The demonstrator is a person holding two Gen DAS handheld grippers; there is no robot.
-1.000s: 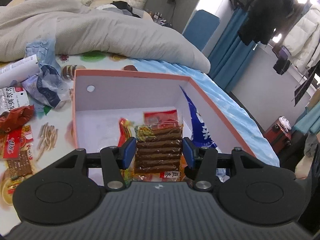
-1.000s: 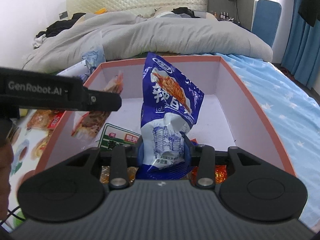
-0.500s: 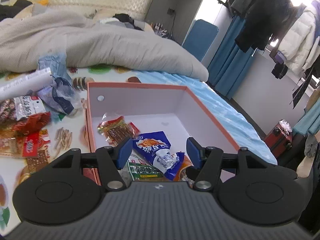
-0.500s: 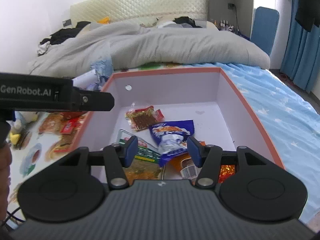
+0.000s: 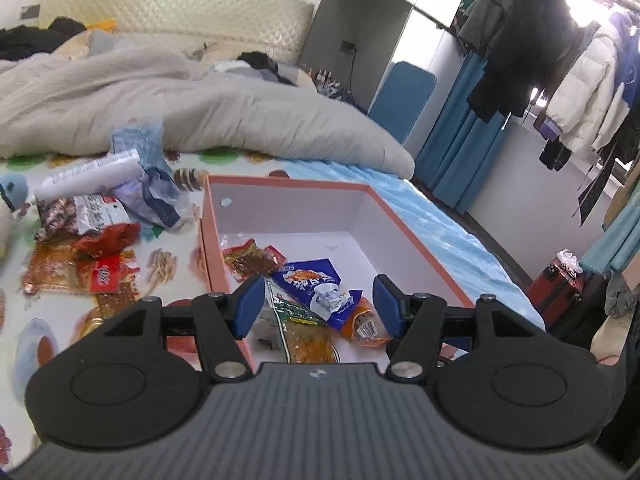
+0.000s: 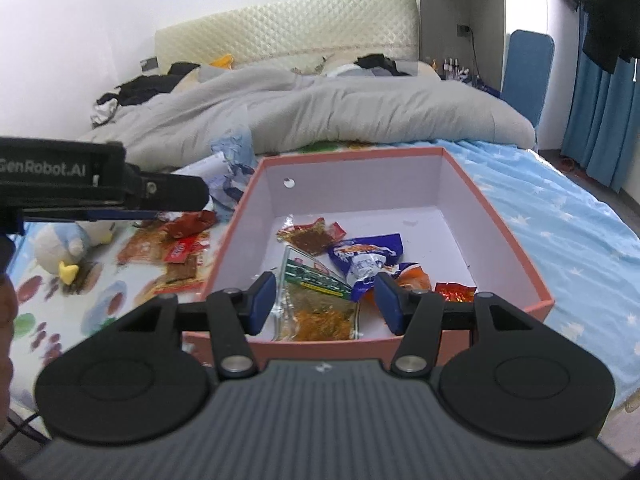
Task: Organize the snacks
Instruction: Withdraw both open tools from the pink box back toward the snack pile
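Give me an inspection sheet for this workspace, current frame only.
Surface: bed, patterned sheet.
Job's things: pink box holds blue packet, green packet, others; loose snacks lie to its left.
Clutter: plush penguin, crumpled bags.
Grippers: left gripper and right gripper both open, empty.
Cables: one at the right view's lower left corner.
Surroundings: grey duvet, hanging coats.

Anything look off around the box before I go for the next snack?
Nothing damaged or spilled. The packets in the box lie heaped and overlapping, the blue bag across others. More snack packets lie scattered on the bed left of it. Both grippers are open, empty.
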